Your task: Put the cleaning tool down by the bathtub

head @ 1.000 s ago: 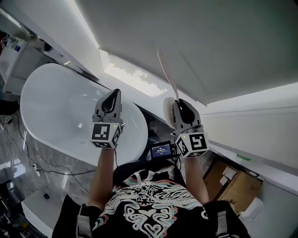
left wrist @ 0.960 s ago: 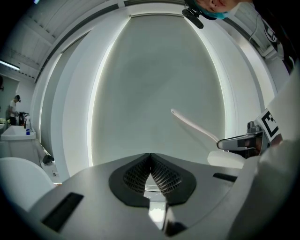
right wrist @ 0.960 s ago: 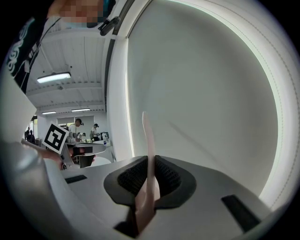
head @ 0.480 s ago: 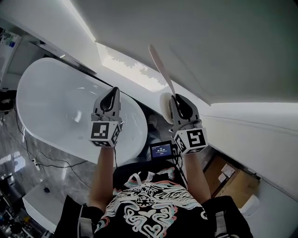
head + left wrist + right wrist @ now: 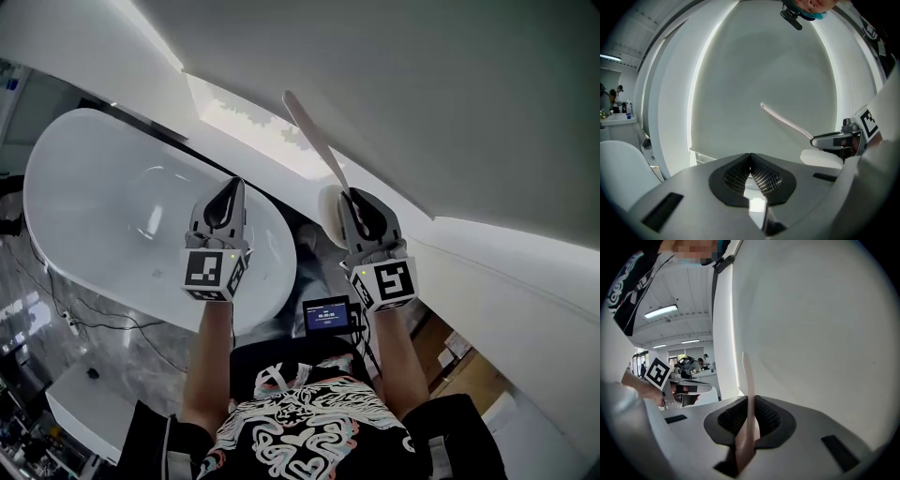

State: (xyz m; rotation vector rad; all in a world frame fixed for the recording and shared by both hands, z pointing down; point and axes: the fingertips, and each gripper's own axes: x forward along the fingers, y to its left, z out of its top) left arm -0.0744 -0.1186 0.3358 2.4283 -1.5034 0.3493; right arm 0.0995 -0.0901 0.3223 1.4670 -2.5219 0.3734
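- right hand-held gripper [image 5: 352, 199] is pinching the long pale-handled cleaning tool with a round white pad head [image 5: 314, 136]. the right gripper view shows the jaws pressed on the flat handle [image 5: 747, 376], which sticks straight out past them.
- the tool is held up in the air, not set down. its long axis slants away from the person toward the plain white wall panel [image 5: 450, 103], and the pad head [image 5: 330, 214] sits just beside the gripper's body.
- left hand-held gripper [image 5: 228, 187] has its jaws pressed together on nothing, seen in the left gripper view [image 5: 750, 171].
- the white oval freestanding bathtub [image 5: 103, 206] lies to the left of the tool-holding gripper. the empty left gripper is nearer the tub and sits between the two.
- judgement: the drop-off needs the right arm to swing left and down toward the grey marble floor [image 5: 141, 352] by the tub.
- black cables [image 5: 70, 321] trail on that floor and a small lit screen [image 5: 326, 314] hangs at the chest. the cables could get in the way.
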